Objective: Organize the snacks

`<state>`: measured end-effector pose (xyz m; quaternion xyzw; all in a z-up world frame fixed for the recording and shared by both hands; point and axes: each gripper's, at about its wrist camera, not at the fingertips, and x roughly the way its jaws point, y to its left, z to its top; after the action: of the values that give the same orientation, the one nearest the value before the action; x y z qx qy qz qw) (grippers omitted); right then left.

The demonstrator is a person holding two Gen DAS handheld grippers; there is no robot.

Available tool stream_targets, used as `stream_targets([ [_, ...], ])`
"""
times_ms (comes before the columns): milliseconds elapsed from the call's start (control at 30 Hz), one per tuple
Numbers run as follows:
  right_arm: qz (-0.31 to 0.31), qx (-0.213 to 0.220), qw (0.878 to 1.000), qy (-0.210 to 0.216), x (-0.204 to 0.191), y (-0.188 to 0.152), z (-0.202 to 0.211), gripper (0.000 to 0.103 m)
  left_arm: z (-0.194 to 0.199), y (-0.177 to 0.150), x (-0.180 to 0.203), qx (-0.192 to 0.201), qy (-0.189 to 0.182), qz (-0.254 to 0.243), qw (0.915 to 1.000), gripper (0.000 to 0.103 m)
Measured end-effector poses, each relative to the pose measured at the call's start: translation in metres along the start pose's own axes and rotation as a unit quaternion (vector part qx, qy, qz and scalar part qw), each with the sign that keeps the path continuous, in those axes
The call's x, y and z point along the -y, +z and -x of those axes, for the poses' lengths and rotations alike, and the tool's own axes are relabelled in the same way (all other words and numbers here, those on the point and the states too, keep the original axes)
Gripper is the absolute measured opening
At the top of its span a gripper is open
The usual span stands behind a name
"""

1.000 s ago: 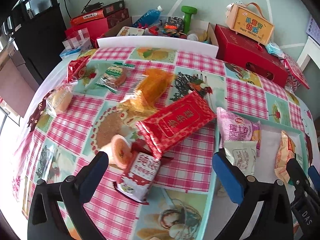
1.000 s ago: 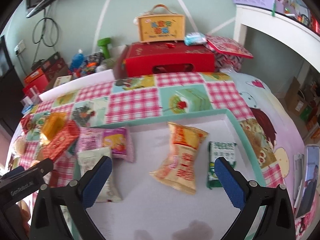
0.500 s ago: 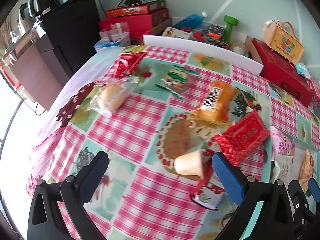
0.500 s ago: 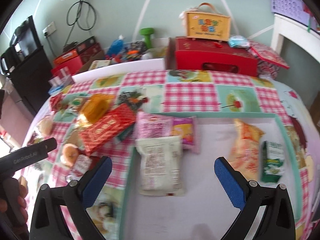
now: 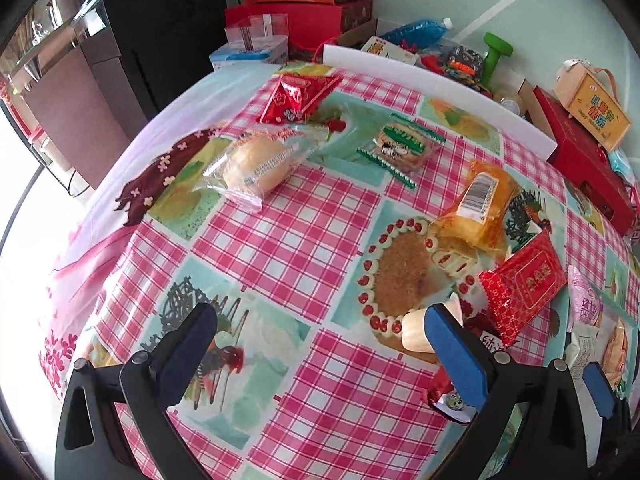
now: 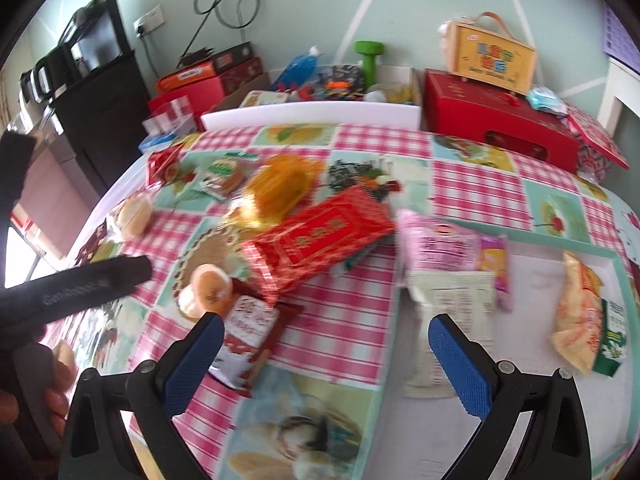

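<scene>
Snacks lie scattered on a checked tablecloth. In the left wrist view I see a wrapped bun (image 5: pixel 256 162), a red packet (image 5: pixel 294 98), a green-trimmed biscuit pack (image 5: pixel 402 146), an orange bag (image 5: pixel 480 204) and a red patterned pack (image 5: pixel 524 280). My left gripper (image 5: pixel 320 344) is open and empty above the cloth. My right gripper (image 6: pixel 324 352) is open and empty, over the edge of the teal-rimmed tray (image 6: pixel 560 240). The tray holds a pink packet (image 6: pixel 436 244), a white packet (image 6: pixel 452 296), a yellow bag (image 6: pixel 580 312) and a green carton (image 6: pixel 612 336).
Red gift boxes (image 6: pixel 500 120), a yellow carry box (image 6: pixel 492 56), a green dumbbell (image 6: pixel 370 58) and clutter stand behind the table. A black cabinet (image 5: pixel 160 40) is at the far left. The left gripper's body (image 6: pixel 76 284) shows in the right wrist view.
Both grippers have swung left. The left one now faces the table's left part with the bun; the right one has shifted from the tray toward the loose snacks.
</scene>
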<state>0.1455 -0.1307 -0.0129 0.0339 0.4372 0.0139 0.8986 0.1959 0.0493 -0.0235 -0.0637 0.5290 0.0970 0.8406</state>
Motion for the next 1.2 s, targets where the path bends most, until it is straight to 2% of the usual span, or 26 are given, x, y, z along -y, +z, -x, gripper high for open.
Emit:
stream_targets([
  [200, 0.024, -0.012, 1.000, 0.003, -0.026, -0.003, -0.021, 0.103, -0.018, -0.003, -0.004, -0.022, 0.014, 0.008, 0.9996, 0.103],
  [533, 0.049, -0.019, 0.999, -0.005, -0.041, -0.009, -0.040, 0.103, -0.019, -0.001, -0.011, -0.028, -0.003, 0.033, 0.9990, 0.103],
  [667, 0.040, -0.018, 0.999, -0.017, -0.034, -0.009, -0.041, 0.096, -0.020, -0.001, -0.010, -0.033, -0.020, 0.037, 0.9986, 0.103],
  [767, 0.025, -0.018, 0.999, -0.014, -0.025, -0.007, -0.040, 0.094, -0.019, -0.001, -0.006, -0.035, -0.031, 0.035, 0.9983, 0.103],
  [1033, 0.016, -0.017, 1.000, -0.002, -0.019, -0.007, -0.037, 0.079, -0.021, -0.002, 0.014, -0.049, -0.083, 0.023, 0.9951, 0.103],
  [1100, 0.019, -0.017, 1.000, 0.002, -0.021, -0.007, -0.036, 0.073, -0.023, -0.003, 0.020, -0.053, -0.088, 0.018, 0.9946, 0.103],
  [1200, 0.026, -0.018, 0.999, 0.004, -0.024, -0.008, -0.036, 0.069, -0.029, -0.003, 0.028, -0.060, -0.090, 0.011, 0.9941, 0.103],
])
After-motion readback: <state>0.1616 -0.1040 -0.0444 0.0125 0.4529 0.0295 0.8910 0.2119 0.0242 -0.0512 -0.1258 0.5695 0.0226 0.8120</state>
